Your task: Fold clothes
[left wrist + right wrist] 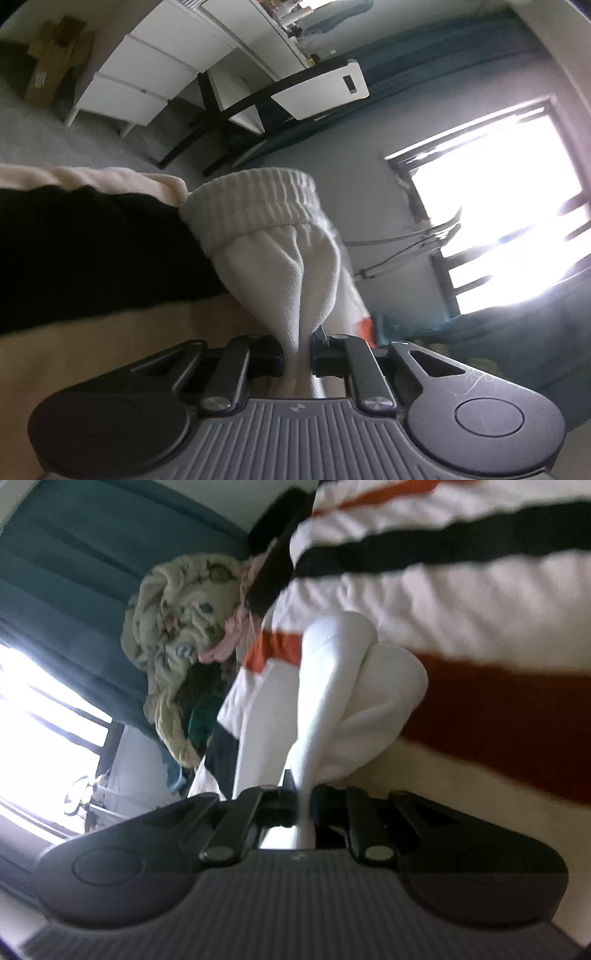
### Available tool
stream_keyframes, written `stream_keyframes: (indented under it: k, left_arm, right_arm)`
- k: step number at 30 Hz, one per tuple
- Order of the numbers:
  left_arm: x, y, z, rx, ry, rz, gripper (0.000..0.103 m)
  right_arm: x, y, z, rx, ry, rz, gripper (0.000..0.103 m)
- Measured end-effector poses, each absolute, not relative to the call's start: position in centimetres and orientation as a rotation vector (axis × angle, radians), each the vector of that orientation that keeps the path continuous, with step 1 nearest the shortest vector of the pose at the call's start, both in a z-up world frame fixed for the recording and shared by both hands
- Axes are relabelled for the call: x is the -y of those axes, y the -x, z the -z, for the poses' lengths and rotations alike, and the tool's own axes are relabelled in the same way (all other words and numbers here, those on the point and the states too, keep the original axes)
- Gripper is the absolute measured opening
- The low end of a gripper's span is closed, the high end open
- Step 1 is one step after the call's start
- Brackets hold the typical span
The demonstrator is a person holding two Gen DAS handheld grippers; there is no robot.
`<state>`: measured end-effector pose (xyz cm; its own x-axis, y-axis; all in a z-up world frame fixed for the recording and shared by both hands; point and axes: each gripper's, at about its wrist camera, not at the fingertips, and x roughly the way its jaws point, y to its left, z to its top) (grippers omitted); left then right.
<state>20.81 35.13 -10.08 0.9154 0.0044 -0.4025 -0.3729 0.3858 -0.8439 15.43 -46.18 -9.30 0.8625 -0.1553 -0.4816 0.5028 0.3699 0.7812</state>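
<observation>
Clamped between the dark fingers of the left gripper (pixel 297 356) is a white sock (pixel 280 258), its knit drawn into a narrow waist at the jaws and fanning wider toward twelve o'clock. Fine vertical ribbing runs up the body, a deep crease splits it down the middle, and the thick ribbed cuff sits at the top, folded into a broad band. The sock stands up from the gripper, clear of the striped blanket (pixel 92 243), whose cream and black bands spread toward nine o'clock. In the right wrist view, the right gripper (pixel 304 806) is likewise closed on white sock fabric (pixel 354 686), here smooth and blurred, bunched into two rounded lobes with a fold between them; whether this is the other end of the same sock cannot be told. That fabric lies against the blanket (pixel 461 602), which shows cream, black, orange and dark red stripes from twelve to three o'clock. At ten o'clock of the right view a heap of crumpled clothes (pixel 181 627), pale and patterned, rests beside the blanket's edge. Behind it hang teal curtains (pixel 74 554), with a bright window (pixel 44 701) at nine o'clock. From the left wrist, a white drawer unit (pixel 147 70) and a desk with black legs (pixel 229 110) stand at eleven o'clock, and another glaring window (pixel 498 206) fills three o'clock.
</observation>
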Motion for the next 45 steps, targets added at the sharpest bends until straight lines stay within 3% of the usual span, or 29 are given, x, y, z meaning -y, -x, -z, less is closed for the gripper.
stream_keyframes:
  k: [4, 9, 14, 16, 18, 20, 21, 26, 31, 34, 39, 45]
  left_arm:
    - [-34.8, -17.2, 8.2, -0.375, 1.155, -0.240, 0.013]
    - [-34.8, -13.6, 8.5, -0.446, 1.144, -0.306, 0.013]
    - [-34.9, -12.8, 8.3, -0.528, 1.042, -0.325, 0.022]
    - [-34.1, -13.0, 7.2, -0.550, 0.939, -0.328, 0.031]
    - [-32.8, -13.0, 6.1, -0.560, 0.828, -0.335, 0.039]
    - [-31.3, -12.8, 5.1, -0.568, 0.718, -0.342, 0.057]
    - [-30.5, -12.8, 4.6, -0.568, 0.663, -0.347, 0.060]
    - [-25.0, -11.8, 2.1, -0.484, 0.395, -0.334, 0.077]
    - [-17.8, -12.1, 1.6, -0.462, 0.189, -0.156, 0.082]
    - [-14.1, -14.4, 3.3, -0.565, 0.131, 0.003, 0.082]
    - [-9.3, -18.6, 6.3, -0.721, 0.023, 0.144, 0.081]
    - [-7.4, -23.7, 8.7, -0.761, -0.033, 0.129, 0.079]
  right_arm:
    - [46.9, -11.8, 8.1, -0.361, -1.113, 0.505, 0.011]
    - [48.5, -8.8, 11.7, -0.518, -1.304, 0.653, 0.011]
    - [48.7, -8.0, 12.8, -0.560, -1.369, 0.719, 0.018]
    - [48.6, -8.0, 12.5, -0.567, -1.351, 0.745, 0.028]
    - [48.6, -7.6, 11.8, -0.539, -1.317, 0.797, 0.053]
    - [48.7, -7.2, 10.9, -0.502, -1.261, 0.843, 0.074]
    - [48.1, -7.7, 10.2, -0.497, -1.203, 0.801, 0.076]
    - [45.1, -10.2, 7.0, -0.463, -0.914, 0.590, 0.076]
    - [41.5, -13.1, 4.6, -0.472, -0.669, 0.337, 0.074]
    - [37.9, -15.8, 5.8, -0.613, -0.598, 0.146, 0.067]
    - [33.1, -19.7, 8.5, -0.817, -0.349, 0.037, 0.039]
    - [31.4, -22.8, 11.8, -0.908, -0.210, 0.055, 0.026]
